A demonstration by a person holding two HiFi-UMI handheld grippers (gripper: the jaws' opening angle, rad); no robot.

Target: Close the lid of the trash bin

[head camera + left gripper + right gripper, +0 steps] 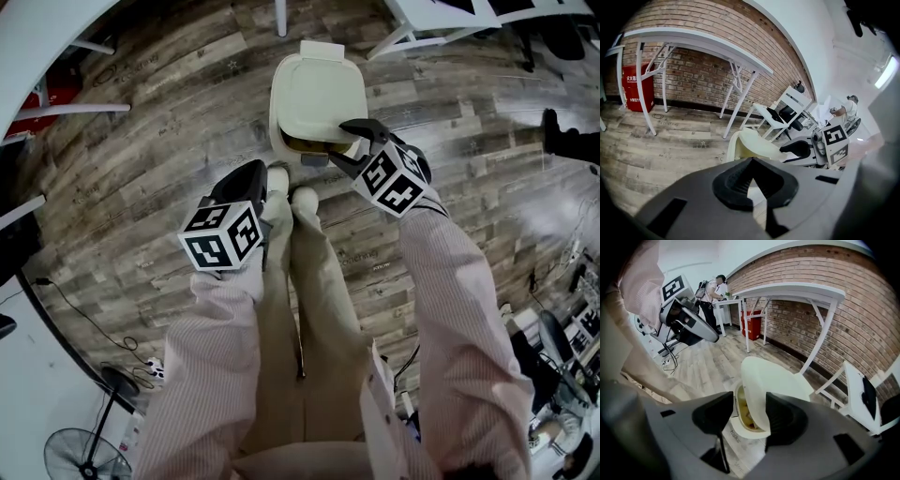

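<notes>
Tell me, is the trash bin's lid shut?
Not yet. The lid is tilted up, and a gap shows yellowish stuff inside the trash bin.

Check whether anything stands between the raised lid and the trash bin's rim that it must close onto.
Nothing visible does. The lid tilts up over the trash bin, and the yellowish contents sit inside it. Only the open right gripper is near, at the lid's front edge.
</notes>
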